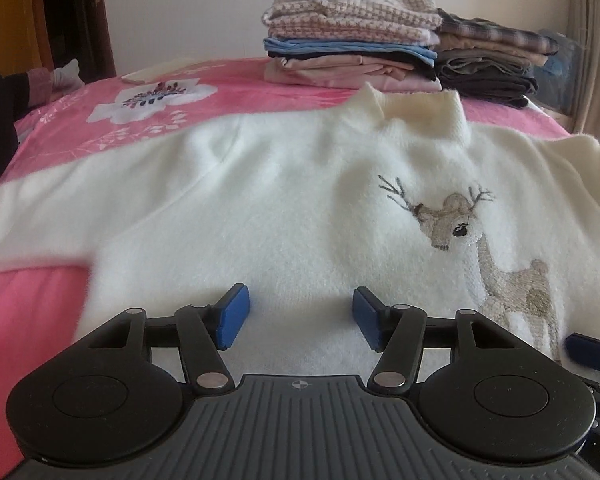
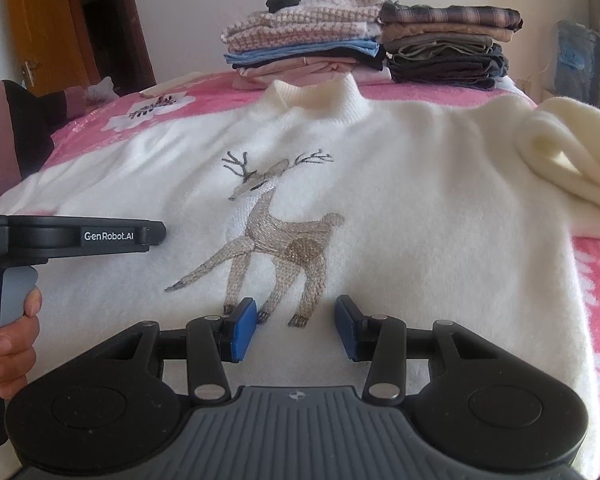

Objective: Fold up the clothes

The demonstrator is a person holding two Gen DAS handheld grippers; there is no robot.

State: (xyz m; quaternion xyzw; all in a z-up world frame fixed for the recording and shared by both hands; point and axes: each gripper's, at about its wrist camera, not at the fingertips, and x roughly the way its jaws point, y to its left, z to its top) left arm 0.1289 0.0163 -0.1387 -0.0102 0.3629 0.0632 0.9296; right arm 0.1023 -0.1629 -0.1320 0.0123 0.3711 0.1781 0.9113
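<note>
A fluffy white sweater (image 1: 260, 200) (image 2: 420, 200) with an embroidered deer (image 1: 500, 264) (image 2: 276, 240) lies face up on the pink bed, collar (image 2: 316, 100) at the far side. Its left sleeve (image 1: 40, 220) stretches out flat. Its right sleeve (image 2: 572, 152) is bunched in a roll at the shoulder. My left gripper (image 1: 300, 316) hovers open over the lower left hem area, nothing between its blue pads. My right gripper (image 2: 296, 328) stands open just below the deer's hooves, also holding nothing. The left gripper's body (image 2: 80, 236), held by a hand (image 2: 8, 344), shows at the left.
Two stacks of folded clothes (image 1: 352, 40) (image 2: 444, 48) stand at the far side of the pink floral blanket (image 1: 140, 100), a dark item on top of one. A person's sleeve and hand (image 1: 40, 80) rest at the far left. A door (image 2: 40, 20) stands behind.
</note>
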